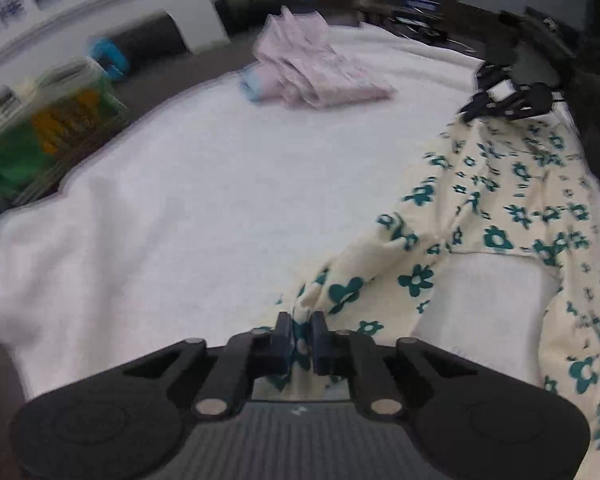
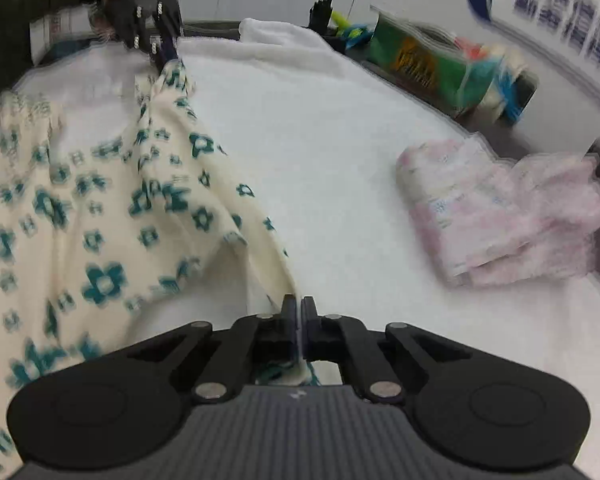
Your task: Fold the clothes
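On the white towel (image 1: pixel 188 208), left gripper (image 1: pixel 301 322) and right gripper (image 2: pixel 299 307) each clamped on the flowered garment (image 1: pixel 480 216).

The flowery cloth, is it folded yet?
Not yet. The flowery cloth lies spread and rumpled on the white cover, gripped at two spots.

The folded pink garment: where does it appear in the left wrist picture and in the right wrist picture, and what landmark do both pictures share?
Left wrist view: the folded pink garment lies at the upper middle, on the white towel.
Right wrist view: the same garment lies at the right, near the towel's edge.
Shared landmark: the green package beside the towel.
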`<action>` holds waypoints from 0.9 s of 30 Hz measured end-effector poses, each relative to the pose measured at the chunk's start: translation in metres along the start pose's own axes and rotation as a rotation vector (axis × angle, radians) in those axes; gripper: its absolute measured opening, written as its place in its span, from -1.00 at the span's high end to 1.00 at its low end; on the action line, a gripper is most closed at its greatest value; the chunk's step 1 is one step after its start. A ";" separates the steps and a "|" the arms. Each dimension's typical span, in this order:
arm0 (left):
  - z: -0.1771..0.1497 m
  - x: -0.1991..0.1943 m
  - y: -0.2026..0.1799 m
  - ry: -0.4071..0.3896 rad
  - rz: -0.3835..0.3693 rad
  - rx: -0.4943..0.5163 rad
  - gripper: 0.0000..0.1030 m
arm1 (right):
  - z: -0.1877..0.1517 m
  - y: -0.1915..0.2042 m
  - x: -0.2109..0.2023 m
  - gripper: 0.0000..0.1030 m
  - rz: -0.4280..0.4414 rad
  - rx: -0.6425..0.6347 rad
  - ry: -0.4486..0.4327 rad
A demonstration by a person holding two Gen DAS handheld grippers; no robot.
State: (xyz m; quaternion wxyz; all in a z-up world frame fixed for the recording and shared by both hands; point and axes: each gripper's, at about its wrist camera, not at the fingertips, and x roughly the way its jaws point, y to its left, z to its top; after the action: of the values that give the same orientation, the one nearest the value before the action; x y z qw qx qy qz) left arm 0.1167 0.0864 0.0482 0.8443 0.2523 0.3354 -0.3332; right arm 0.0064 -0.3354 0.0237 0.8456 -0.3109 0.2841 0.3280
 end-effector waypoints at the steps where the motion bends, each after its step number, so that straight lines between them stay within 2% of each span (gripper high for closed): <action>1: -0.003 -0.011 -0.012 -0.030 0.098 0.025 1.00 | -0.001 0.009 -0.008 0.96 -0.057 -0.027 -0.021; 2: -0.007 -0.021 -0.030 -0.064 0.228 0.062 1.00 | -0.002 0.020 -0.017 0.96 -0.118 -0.053 -0.035; 3: -0.013 -0.033 -0.050 -0.101 0.303 0.087 1.00 | -0.004 0.031 -0.026 0.96 -0.185 -0.085 -0.043; 5: -0.029 -0.058 -0.088 -0.180 0.318 0.103 1.00 | -0.008 0.055 -0.043 0.96 -0.271 -0.146 -0.054; 7: -0.038 -0.068 -0.113 -0.192 0.290 0.150 1.00 | -0.012 0.076 -0.053 0.96 -0.341 -0.189 -0.057; 8: -0.041 -0.070 -0.123 -0.187 0.267 0.178 0.91 | -0.014 0.084 -0.059 0.96 -0.330 -0.205 -0.050; 10: -0.043 -0.072 -0.132 -0.177 0.214 0.211 0.88 | -0.016 0.091 -0.062 0.91 -0.264 -0.200 -0.023; 11: -0.037 -0.070 -0.121 -0.172 0.175 0.189 0.85 | -0.016 0.091 -0.062 0.78 -0.225 -0.183 -0.005; 12: -0.030 -0.068 -0.110 -0.167 0.135 0.167 0.78 | -0.012 0.083 -0.065 0.66 -0.169 -0.131 -0.023; 14: -0.015 -0.057 -0.084 -0.160 0.075 0.135 0.06 | -0.002 0.064 -0.072 -0.42 -0.050 -0.009 -0.077; 15: -0.007 -0.050 -0.071 -0.156 0.049 0.122 -0.16 | 0.002 0.054 -0.071 -0.53 0.005 0.036 -0.106; 16: 0.001 -0.041 -0.059 -0.143 0.026 0.116 -0.46 | 0.007 0.045 -0.070 -0.53 0.058 0.076 -0.135; 18: 0.011 -0.012 -0.041 -0.100 0.011 0.124 -0.42 | 0.019 0.029 -0.062 -0.53 0.156 0.149 -0.177; 21: 0.017 0.029 -0.014 -0.008 -0.019 0.098 -0.38 | 0.031 0.013 -0.033 -0.51 0.224 0.172 -0.137; 22: 0.017 0.037 -0.009 0.011 -0.040 0.085 -0.38 | 0.033 0.008 -0.020 -0.42 0.232 0.178 -0.099; 24: 0.016 0.043 -0.005 0.029 -0.112 0.079 0.04 | 0.036 0.001 0.007 0.15 0.241 0.191 -0.014; 25: 0.015 0.044 -0.004 0.034 -0.152 0.080 0.56 | 0.036 -0.001 0.016 0.73 0.255 0.182 0.026; 26: 0.014 0.042 -0.005 0.036 -0.161 0.080 0.88 | 0.034 0.001 0.020 0.90 0.259 0.152 0.045; 27: 0.013 0.036 -0.008 0.035 -0.137 0.079 0.88 | 0.033 0.004 0.024 0.91 0.258 0.117 0.059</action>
State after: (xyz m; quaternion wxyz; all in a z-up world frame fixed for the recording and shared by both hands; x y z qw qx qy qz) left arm 0.1363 0.0585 0.0283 0.8029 0.2675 0.3532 -0.3988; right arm 0.0272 -0.3004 0.0276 0.8044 -0.2312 0.3650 0.4077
